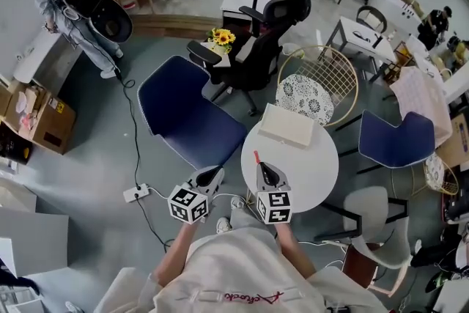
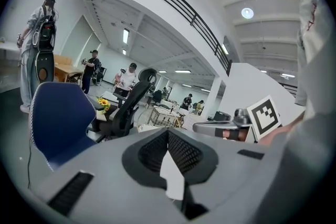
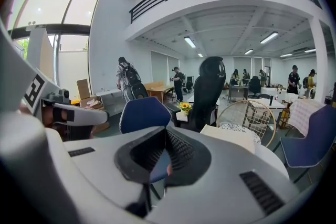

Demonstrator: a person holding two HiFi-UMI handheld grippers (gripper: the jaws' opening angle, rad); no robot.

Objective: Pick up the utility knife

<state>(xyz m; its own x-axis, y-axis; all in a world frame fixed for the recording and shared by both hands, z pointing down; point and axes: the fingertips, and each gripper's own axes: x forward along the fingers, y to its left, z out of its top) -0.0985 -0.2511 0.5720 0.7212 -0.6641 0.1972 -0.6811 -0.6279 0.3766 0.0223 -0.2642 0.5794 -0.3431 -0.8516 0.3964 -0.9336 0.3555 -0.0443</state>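
The utility knife [image 1: 257, 157] shows as a thin red strip that sticks out forward from my right gripper [image 1: 265, 169], over the near left part of the round white table [image 1: 315, 168]. That gripper's jaws are shut on the knife. In the right gripper view only a small reddish spot of the knife [image 3: 168, 169] shows between the jaws of the right gripper [image 3: 165, 165]. My left gripper [image 1: 213, 174] hangs left of the table over the floor, shut, with nothing in it. In its own view the left gripper [image 2: 170, 165] shows nothing held.
A flat white box [image 1: 287, 126] lies at the table's far side. Round the table stand a blue chair [image 1: 192, 117] at the left, a black office chair [image 1: 267, 33], a gold wire chair [image 1: 322, 77] and another blue chair [image 1: 399, 139]. A power strip [image 1: 136, 193] lies on the floor.
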